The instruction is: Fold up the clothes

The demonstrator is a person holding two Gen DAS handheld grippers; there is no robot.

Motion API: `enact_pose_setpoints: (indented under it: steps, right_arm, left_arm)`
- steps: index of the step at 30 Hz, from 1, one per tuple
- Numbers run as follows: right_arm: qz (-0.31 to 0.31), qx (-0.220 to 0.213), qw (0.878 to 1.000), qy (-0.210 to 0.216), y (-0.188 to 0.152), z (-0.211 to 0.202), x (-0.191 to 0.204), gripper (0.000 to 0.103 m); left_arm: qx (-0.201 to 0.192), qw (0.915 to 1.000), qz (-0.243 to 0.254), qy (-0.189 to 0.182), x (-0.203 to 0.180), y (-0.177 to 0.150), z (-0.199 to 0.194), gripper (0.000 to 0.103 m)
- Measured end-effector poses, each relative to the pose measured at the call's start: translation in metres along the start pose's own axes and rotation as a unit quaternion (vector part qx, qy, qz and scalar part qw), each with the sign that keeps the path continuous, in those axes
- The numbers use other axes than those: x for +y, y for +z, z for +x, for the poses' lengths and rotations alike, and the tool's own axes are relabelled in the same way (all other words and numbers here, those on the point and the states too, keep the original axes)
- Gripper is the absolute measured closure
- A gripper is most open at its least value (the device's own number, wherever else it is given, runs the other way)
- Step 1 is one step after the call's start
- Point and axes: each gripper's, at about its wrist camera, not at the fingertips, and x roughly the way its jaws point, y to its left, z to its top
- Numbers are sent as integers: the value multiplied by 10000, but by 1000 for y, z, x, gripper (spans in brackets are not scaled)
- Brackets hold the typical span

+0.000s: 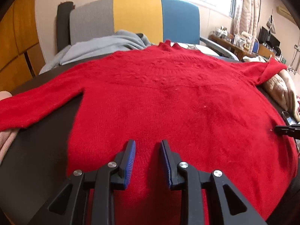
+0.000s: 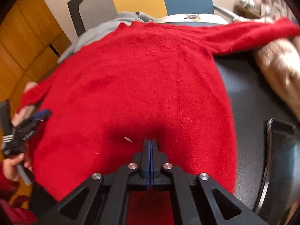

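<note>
The fuzzy red knitted sweater (image 1: 168, 97) lies spread flat on the dark bed surface (image 1: 46, 146), sleeves out toward both frame edges. At lower centre the left tongs (image 1: 148, 145) hover released above its hem; the right tongs (image 2: 149, 142) are clenched empty. Folding hasn't begun; next, I judge, comes gripping an edge.

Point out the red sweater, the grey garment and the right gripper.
red sweater (image 1: 168, 97), left wrist view, chest.
grey garment (image 1: 105, 46), left wrist view, crumpled middle.
right gripper (image 2: 149, 142), right wrist view, shut fingertips.
</note>
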Motion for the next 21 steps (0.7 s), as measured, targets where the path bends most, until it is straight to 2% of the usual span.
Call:
enact_pose_setpoints:
  steps: [1,2,4,6,7,10,12,14,16,21]
  right_arm:
    - [71,-48,9999,61,3,-7,-6,94]
    - [107,-244,9996,-54,7,-15,-11,88]
    - [339,-850,9951,-368,19,-44,-30,75]
    - [760,-1536,9824,-746,37,-76,-58,43]
    - [1010,-1841,9732,-942,49,-92,-75,39]
    - [1446,-2355,9490,-1518,87,-126,-122,39]
    - [1740,-2419,9347,-1938,115,-140,-153,39]
    - [1955,-2439,9220,-2285,140,-148,-175,39]
    - [2092,-2332,9149,-2545,165,-146,-190,39]
    - [2285,-1847,9051,-3074,201,-128,-225,38]
  left_arm:
    - [57,10000,-6,-64,-3,5,0,76]
    - [40,9999,-27,-137,-4,13,2,76]
    - [-41,9998,-39,-207,-7,28,6,76]
    - [-130,9998,6,-155,-12,40,11,76]
    - [-113,9999,39,-125,-14,46,16,76]
    - [89,9999,123,13,-19,56,37,76]
    - [278,9991,201,230,-21,54,51,76]
    - [83,9991,295,306,-25,47,53,75]
    - [-1,9985,389,381,-29,42,53,75]
    - [-40,9980,451,449,-31,40,55,75]
